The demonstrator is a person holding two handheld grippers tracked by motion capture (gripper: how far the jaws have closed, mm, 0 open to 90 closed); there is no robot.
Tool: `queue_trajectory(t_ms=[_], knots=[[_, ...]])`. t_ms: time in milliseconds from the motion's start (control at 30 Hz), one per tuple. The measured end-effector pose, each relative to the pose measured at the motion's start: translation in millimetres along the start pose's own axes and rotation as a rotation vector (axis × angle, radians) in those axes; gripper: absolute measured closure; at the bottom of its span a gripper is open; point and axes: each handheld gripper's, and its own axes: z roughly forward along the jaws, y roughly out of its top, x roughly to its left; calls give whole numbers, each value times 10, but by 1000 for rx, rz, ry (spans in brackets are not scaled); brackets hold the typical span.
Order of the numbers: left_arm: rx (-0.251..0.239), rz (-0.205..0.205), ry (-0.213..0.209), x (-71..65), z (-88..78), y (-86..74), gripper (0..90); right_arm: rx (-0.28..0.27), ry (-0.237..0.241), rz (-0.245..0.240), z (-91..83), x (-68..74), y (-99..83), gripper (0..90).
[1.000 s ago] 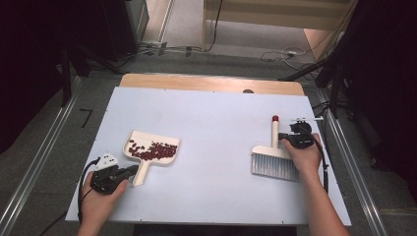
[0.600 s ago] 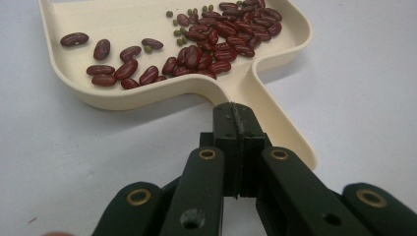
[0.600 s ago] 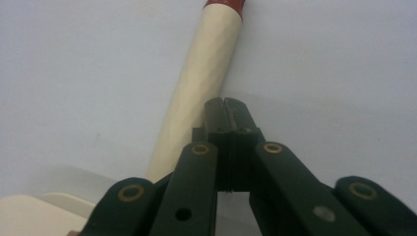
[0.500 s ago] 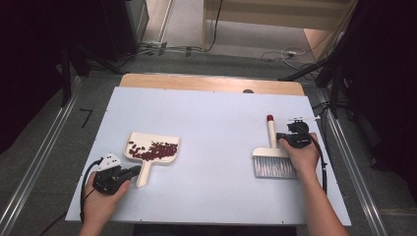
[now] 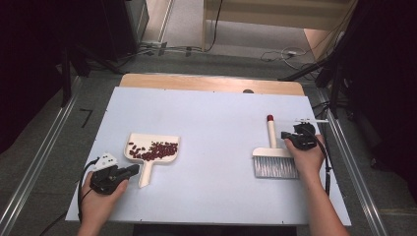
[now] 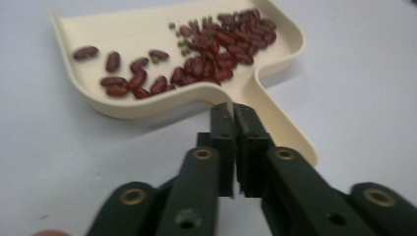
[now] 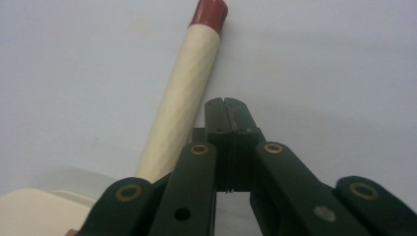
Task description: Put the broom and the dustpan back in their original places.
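The hand brush [image 5: 273,156] had shifted on the bench [image 5: 216,123] between the earlier high views and this one, settling at right of frame, bristles toward the bottom edge, red-capped handle pointing up. The right gripper [image 5: 300,139] sat just beside that handle, jaws pressed together on nothing and only just starting to part. The dustpan [image 5: 151,152], lower left, kept its place with its load of red beans [image 5: 155,150]. The left gripper [image 5: 130,170] rested at the pan's handle, jaws likewise together and empty, just beginning to open. Judgement: sweeping appeared complete; both tools set down.
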Motion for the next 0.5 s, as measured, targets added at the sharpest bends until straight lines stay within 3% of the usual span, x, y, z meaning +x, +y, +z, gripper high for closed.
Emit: queue_trajectory(t_ms=[267, 400, 500], knots=[[-104, 29, -14, 10, -76, 30, 497, -166, 114, -47, -288, 44, -120, 507], [-130, 45, -30, -9, -67, 54, 312, -207, 158, -75, -419, 95, -203, 389], [-148, 37, -49, 1, -53, 65, 223, -228, 194, -84, -494, 118, -283, 284]])
